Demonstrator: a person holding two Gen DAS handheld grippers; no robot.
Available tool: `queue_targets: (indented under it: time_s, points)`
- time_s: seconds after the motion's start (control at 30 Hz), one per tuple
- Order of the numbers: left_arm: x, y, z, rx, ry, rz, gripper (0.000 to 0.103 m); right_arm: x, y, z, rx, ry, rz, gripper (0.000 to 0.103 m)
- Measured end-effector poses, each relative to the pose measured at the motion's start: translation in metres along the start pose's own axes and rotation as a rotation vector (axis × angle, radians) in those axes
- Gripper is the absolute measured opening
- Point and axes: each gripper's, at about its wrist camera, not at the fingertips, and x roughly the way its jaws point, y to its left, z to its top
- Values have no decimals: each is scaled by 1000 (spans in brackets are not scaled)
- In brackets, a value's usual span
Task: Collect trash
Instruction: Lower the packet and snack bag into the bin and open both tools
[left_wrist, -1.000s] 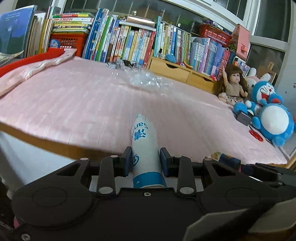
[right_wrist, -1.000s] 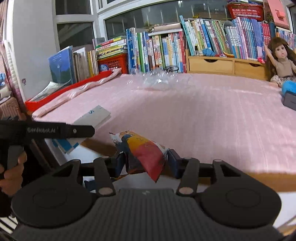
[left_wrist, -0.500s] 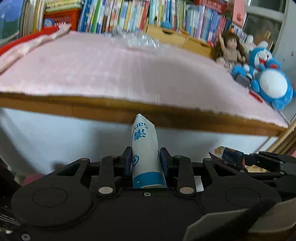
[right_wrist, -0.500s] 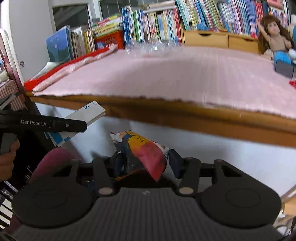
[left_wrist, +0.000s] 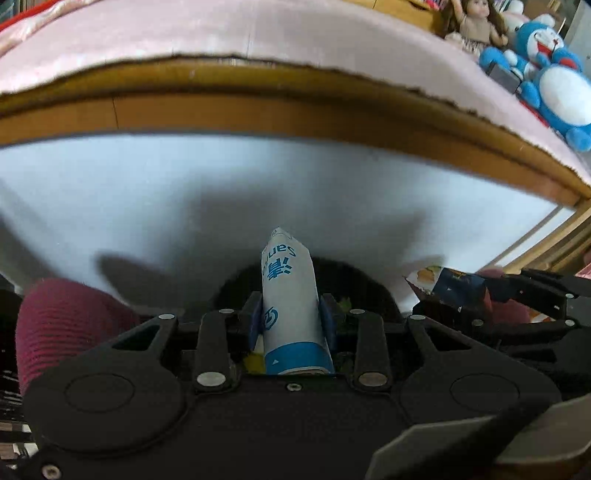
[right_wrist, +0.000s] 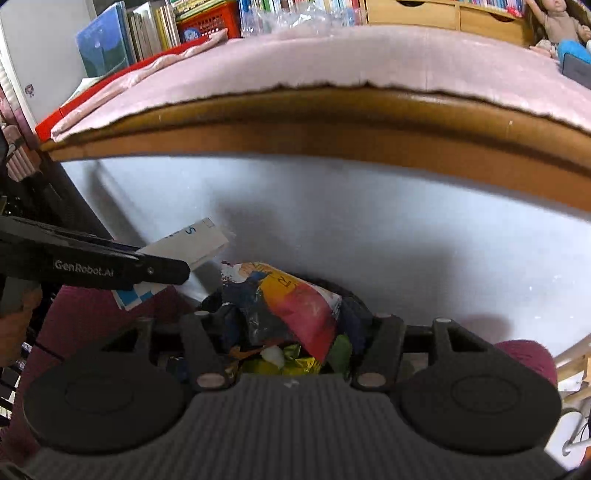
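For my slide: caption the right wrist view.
Right gripper, jaws just opening, with snack wrapper between them above a trash bin.

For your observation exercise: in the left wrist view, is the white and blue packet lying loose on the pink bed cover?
No: the white and blue packet sits clamped between the left gripper fingers, below the edge of the pink bed cover.

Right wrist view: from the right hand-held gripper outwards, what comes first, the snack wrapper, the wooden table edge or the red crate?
1. Snack wrapper, between the right hand-held gripper fingers.
2. Wooden table edge, across the middle, above.
3. Red crate, far back, upper left, among the books.
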Motion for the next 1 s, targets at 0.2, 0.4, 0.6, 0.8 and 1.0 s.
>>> queue_targets:
  time_s: [0.2, 0.4, 0.6, 0.8, 1.0]
  points:
    - [11, -2, -7, 16, 36, 8, 36, 8, 2, -2, -7, 30, 7, 66]
    - [17, -4, -6, 26, 60, 10, 38, 12, 5, -3, -13, 43, 13, 71]
    - [19, -6, -6, 30, 66, 12, 38, 13, 5, -3, -15, 48, 15, 73]
    - [22, -8, -6, 36, 73, 22, 43, 15, 5, -3, -17, 59, 22, 78]
    - [19, -17, -4, 77, 46, 63, 77, 16, 6, -3, -9, 59, 28, 86]
